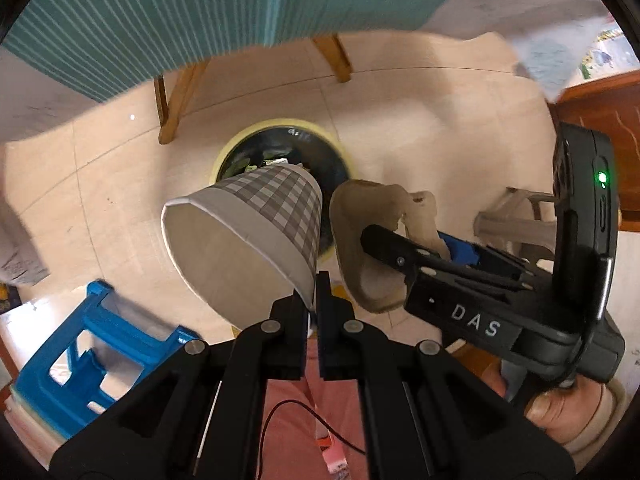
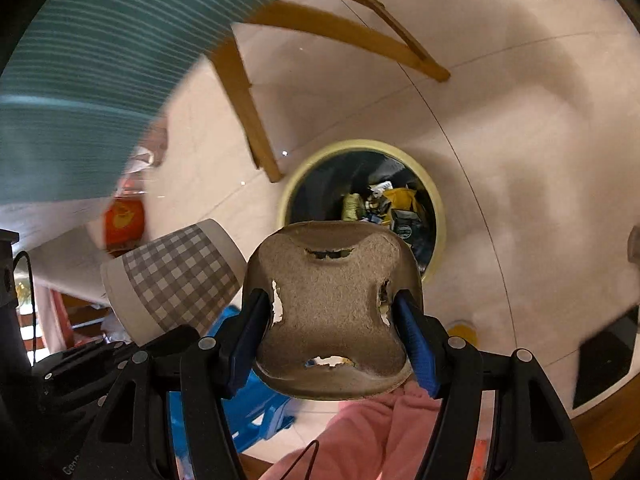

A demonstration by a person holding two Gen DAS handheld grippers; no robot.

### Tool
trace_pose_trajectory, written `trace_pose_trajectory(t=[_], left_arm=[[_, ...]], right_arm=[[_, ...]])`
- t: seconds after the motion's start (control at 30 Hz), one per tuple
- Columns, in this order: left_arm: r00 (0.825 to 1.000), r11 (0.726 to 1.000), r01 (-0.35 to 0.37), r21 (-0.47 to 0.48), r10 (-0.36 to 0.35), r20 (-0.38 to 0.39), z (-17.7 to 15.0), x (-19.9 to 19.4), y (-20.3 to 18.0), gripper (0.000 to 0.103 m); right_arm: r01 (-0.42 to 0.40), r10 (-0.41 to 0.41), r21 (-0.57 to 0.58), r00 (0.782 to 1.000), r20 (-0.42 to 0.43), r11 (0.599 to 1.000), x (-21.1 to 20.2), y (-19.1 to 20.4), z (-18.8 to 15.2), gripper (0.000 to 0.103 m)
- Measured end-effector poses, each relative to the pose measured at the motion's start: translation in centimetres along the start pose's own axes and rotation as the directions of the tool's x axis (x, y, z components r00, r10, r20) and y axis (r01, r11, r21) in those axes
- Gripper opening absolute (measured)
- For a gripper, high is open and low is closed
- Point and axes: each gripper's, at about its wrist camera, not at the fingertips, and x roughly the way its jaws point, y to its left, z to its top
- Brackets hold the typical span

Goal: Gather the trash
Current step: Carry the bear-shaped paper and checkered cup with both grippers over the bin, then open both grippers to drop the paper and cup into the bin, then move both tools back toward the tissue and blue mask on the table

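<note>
My left gripper point(image 1: 313, 300) is shut on the rim of a grey checked paper cup point(image 1: 256, 240), held tilted above the floor; the cup also shows in the right wrist view point(image 2: 176, 280). My right gripper point(image 2: 332, 320) is shut on a torn brown cardboard cup holder point(image 2: 332, 304), which also shows in the left wrist view point(image 1: 360, 248) beside the cup. Below both, a yellow-rimmed trash bin point(image 1: 280, 126) stands on the floor, lined in black with trash inside; it also shows in the right wrist view point(image 2: 438, 208).
A table with a teal striped cloth point(image 1: 160, 20) and wooden legs point(image 1: 176, 100) stands beyond the bin. A blue plastic stool point(image 1: 92, 352) is at the lower left, a beige plastic chair point(image 1: 516, 216) at right. The floor is pale tile.
</note>
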Motion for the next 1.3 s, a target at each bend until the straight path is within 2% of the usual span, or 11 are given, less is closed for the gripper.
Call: trace_pose_trajectory(t=[0.2,0.23,0.27,0.3,0.33,0.43,0.5,0.67,0.87,1.1,1.3], left_arm=[[1.000,1.000,-0.004,-0.026,0.004,0.009,2.0,5.8,1.7,0.002],[1.000,0.999,-0.006,-0.034,0.006,0.010,2.4,6.4,2.0,0.008],[1.000,0.999,-0.014,-0.047,0.015,0.017,2.7,7.1,2.4,0.015],[1.000,0.998,-0.020,-0.056,0.022,0.021,3.1,7.6,2.5,0.039],[0.999,0.997,-0.048,-0.065,0.049,0.021,3.3,8.1,2.9,0.058],[0.998,0.994,-0.049,-0.101,0.052,0.030,3.6,9.0,4.0,0.083],[0.997,0.991,-0.060,-0.117,0.066,0.046,3.2,9.1,5.0,0.083],[0.991,0.990,-0.075,-0.122,0.087,0.097,2.6,8.5,5.3,0.083],[0.983,0.987,-0.066,-0.146,0.090,0.162,1.4,6.1,4.7,0.083],[0.976,0.981,-0.049,-0.188,0.087,0.202,-1.2,0.3,4.1,0.083],[0.948,0.978,-0.115,-0.171,0.160,0.275,-3.6,-8.8,2.3,0.077]], right_arm=[[0.025,-0.025,-0.024,1.000,-0.013,0.999,6.3,-1.4,2.0,0.065],[0.036,-0.037,-0.035,0.999,-0.011,0.999,6.9,-1.6,2.4,0.066],[0.050,-0.051,-0.047,0.999,-0.017,0.998,7.8,-1.8,2.8,0.066],[0.060,-0.061,-0.048,0.998,-0.025,0.997,8.6,-2.0,3.1,0.067],[0.066,-0.067,-0.041,0.997,-0.028,0.997,9.2,-2.4,3.4,0.067],[0.070,-0.070,-0.019,0.997,-0.034,0.997,10.3,-3.3,3.8,0.071],[0.065,-0.066,-0.024,0.997,-0.030,0.998,10.8,-3.4,3.7,0.075],[0.064,-0.066,-0.068,0.998,-0.018,0.996,11.1,-3.3,3.5,0.079],[0.075,-0.075,-0.087,0.997,0.002,0.993,8.2,-2.2,2.4,0.079],[0.066,-0.061,-0.137,0.997,0.038,0.988,0.6,0.3,0.6,0.079],[0.039,-0.026,-0.167,0.997,0.076,0.985,-7.5,3.5,-1.2,0.079]])
